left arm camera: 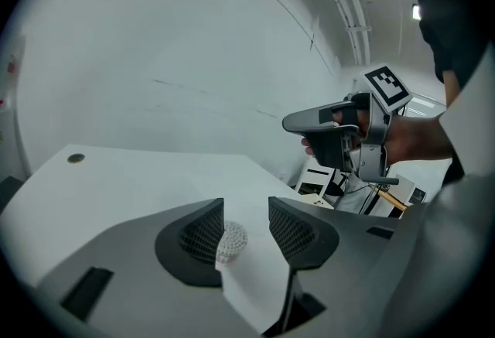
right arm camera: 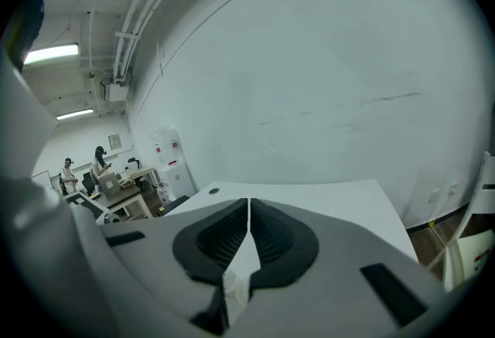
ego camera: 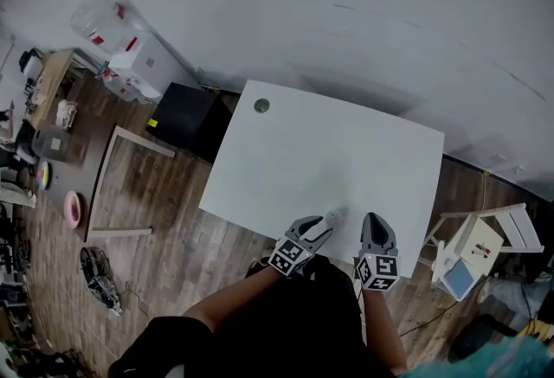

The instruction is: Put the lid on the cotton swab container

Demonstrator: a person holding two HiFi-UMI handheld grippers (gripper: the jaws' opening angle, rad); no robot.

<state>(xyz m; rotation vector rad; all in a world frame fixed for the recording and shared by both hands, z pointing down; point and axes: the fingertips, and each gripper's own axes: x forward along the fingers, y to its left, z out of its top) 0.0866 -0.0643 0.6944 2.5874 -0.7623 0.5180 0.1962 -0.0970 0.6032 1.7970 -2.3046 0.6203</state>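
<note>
Between the left gripper's (left arm camera: pixel 246 209) fingers (left arm camera: pixel 298 236), the container (left arm camera: pixel 230 242) shows its dotted end.

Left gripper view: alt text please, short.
The left gripper's two dark jaws stand apart over a white table, with a small white round dotted object between them, beside the left-hand jaw. At right, a hand holds the right gripper in the air.
</note>
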